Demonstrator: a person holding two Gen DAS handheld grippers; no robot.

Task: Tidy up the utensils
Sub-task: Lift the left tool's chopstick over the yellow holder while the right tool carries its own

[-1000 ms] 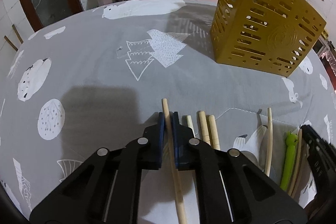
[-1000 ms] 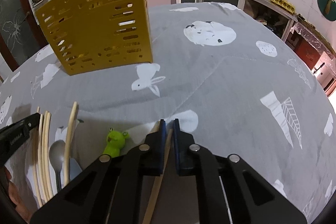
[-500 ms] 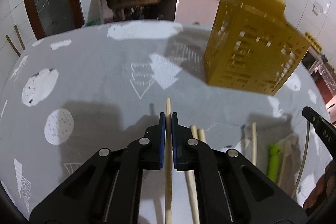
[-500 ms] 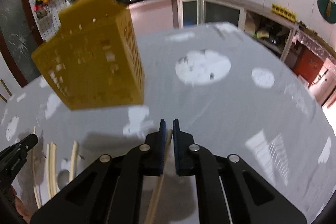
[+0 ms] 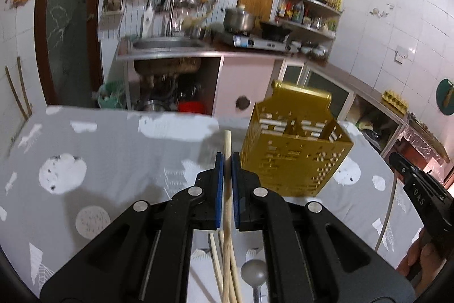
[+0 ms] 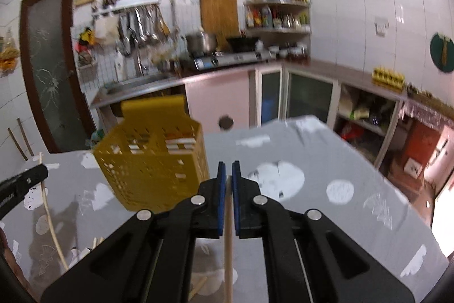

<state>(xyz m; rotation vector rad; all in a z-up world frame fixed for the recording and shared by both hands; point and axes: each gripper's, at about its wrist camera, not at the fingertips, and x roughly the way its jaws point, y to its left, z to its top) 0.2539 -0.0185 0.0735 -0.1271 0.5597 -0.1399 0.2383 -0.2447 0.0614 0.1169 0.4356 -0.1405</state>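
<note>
- Two grippers, each pinching one chopstick: the left gripper (image 5: 227,158) has its blue pads clamped on a pale wooden chopstick (image 5: 227,141), and the right gripper (image 6: 228,169) grips a second wooden chopstick (image 6: 228,246).
- One yellow perforated plastic holder (image 5: 295,158) stands on the surface (image 5: 119,161) at about 1 o'clock from the left gripper (at 10 o'clock from the right one).
- The left chopstick's long axis runs toward 12 o'clock, its blunt round tip jutting past the pads; the right one also runs toward 12, ending level with the pads.
- Below the left gripper lie at least two more pale sticks (image 5: 216,257) and one grey metal spoon (image 5: 253,270).
- The surface wears a grey cloth with white printed shapes.
</note>
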